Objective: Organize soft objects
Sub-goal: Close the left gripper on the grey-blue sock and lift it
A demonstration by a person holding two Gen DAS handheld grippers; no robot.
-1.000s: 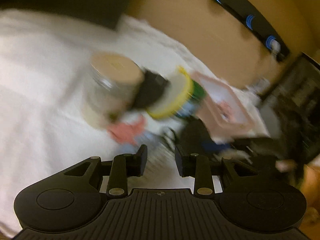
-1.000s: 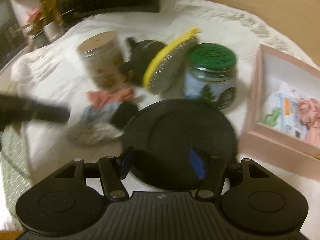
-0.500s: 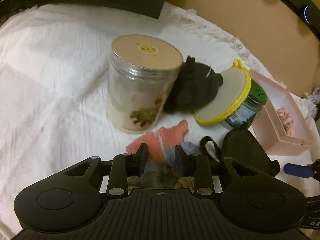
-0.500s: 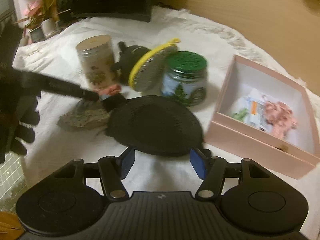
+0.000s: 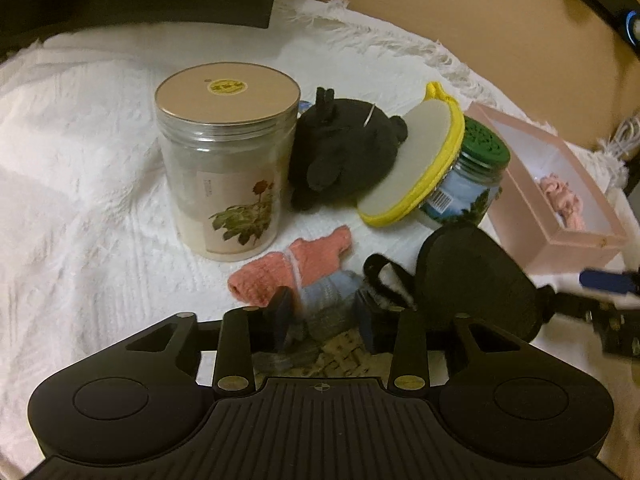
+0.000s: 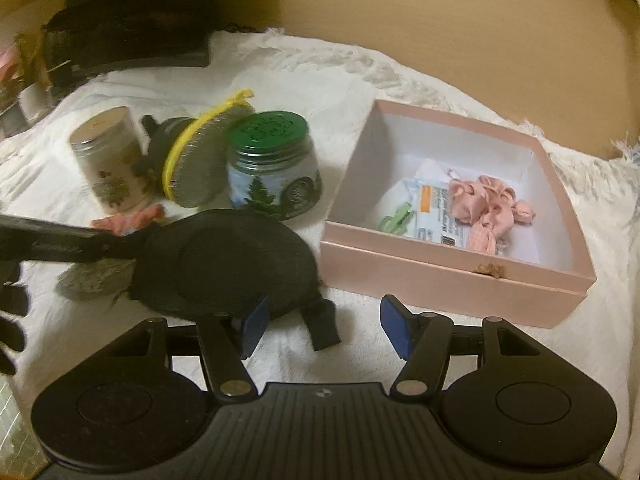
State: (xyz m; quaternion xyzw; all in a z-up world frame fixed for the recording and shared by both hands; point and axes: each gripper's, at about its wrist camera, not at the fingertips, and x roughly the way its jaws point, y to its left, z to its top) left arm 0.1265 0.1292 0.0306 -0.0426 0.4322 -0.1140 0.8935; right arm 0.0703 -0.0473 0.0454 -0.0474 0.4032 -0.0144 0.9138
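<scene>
Left hand-held gripper (image 5: 324,314) straddling knitted socks (image 5: 304,280) beside pink box (image 6: 452,276), jaws apart, not yet clamped. Right hand-held gripper (image 6: 324,328) spread wide, empty

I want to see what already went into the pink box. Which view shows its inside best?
The right wrist view: it looks down into the open pink box, showing pink fabric and a paper packet. The left wrist view catches the box only at its edge, with a bit of the fabric showing.

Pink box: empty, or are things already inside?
Not empty. The lidless pink box holds a crumpled pink cloth, a printed packet and something small and green.
</scene>
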